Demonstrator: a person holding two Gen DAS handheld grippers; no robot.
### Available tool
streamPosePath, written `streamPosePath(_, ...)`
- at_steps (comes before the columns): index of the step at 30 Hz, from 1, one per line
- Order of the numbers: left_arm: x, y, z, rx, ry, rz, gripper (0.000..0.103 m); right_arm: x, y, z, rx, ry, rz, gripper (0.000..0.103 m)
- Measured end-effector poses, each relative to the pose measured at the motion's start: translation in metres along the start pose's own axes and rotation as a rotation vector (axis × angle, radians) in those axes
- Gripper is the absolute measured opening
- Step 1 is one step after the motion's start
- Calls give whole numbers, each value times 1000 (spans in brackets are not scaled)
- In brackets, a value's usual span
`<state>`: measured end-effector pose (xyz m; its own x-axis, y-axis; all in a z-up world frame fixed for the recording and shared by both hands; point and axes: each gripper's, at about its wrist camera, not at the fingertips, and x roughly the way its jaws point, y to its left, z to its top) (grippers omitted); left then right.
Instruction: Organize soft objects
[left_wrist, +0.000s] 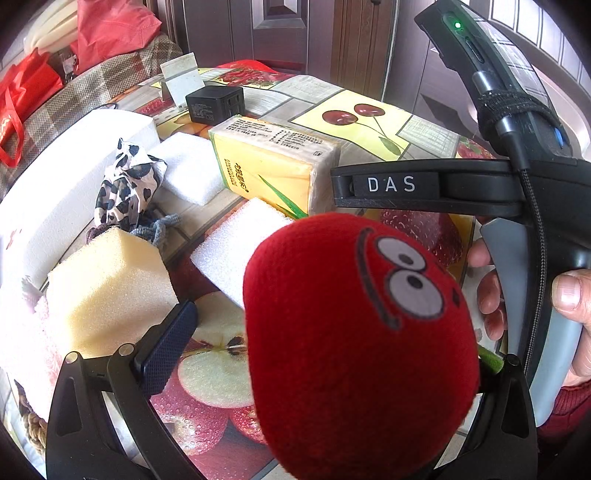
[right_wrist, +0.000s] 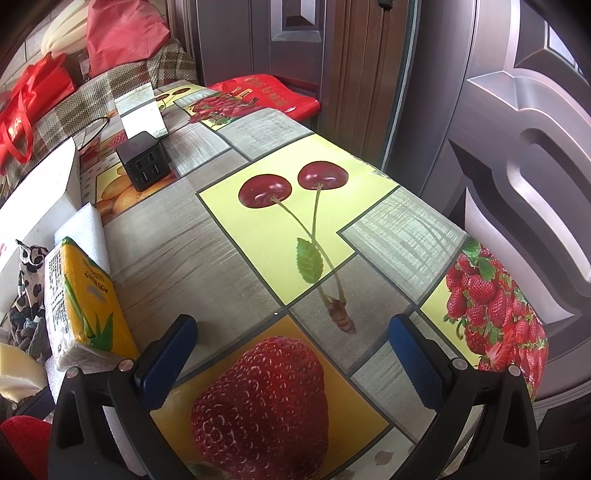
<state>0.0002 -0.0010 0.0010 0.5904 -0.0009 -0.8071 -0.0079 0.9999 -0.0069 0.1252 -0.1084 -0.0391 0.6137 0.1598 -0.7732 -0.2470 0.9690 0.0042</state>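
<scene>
Up close, a red plush ball (left_wrist: 362, 343) with a cartoon face fills the left gripper (left_wrist: 332, 354).

Its left finger (left_wrist: 168, 349) stands clear of the ball with a gap between, and the right finger is hidden behind the plush – so whether the toy is actually pinched cannot be told. Beyond it on the fruit-print tablecloth (right_wrist: 258, 229) lie a yellow sponge block (left_wrist: 110, 291), two white foam pieces (left_wrist: 236, 247) (left_wrist: 192, 166), a spotted cloth (left_wrist: 125, 184) and a yellow tissue pack (left_wrist: 273, 166) (seen edge-on from the right wrist). The right gripper (right_wrist: 295, 365) – held by a hand (left_wrist: 569, 314) in the left wrist view – has its blue-padded fingers (right_wrist: 417, 362) spread wide over a printed strawberry, holding nothing. A black charger cube (right_wrist: 142, 166) sits farther back.
</scene>
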Motion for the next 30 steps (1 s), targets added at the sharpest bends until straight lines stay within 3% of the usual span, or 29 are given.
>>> streamPosePath(22,-1,-4,1,35,-9,-37,102,0,1,0,-1,-1,0,103)
streamPosePath(25,-25,-6,-3,20,-91,-61,102,-1,0,0,9,-5,13,103)
streamPosePath(28,-73,4,-2,-40,-226,-154,102,-3,-4,0,25,-15,34,103)
streamPosePath(30,-111,18,-2,-85,-324,-177,102,-5,-6,0,37,-23,43,103)
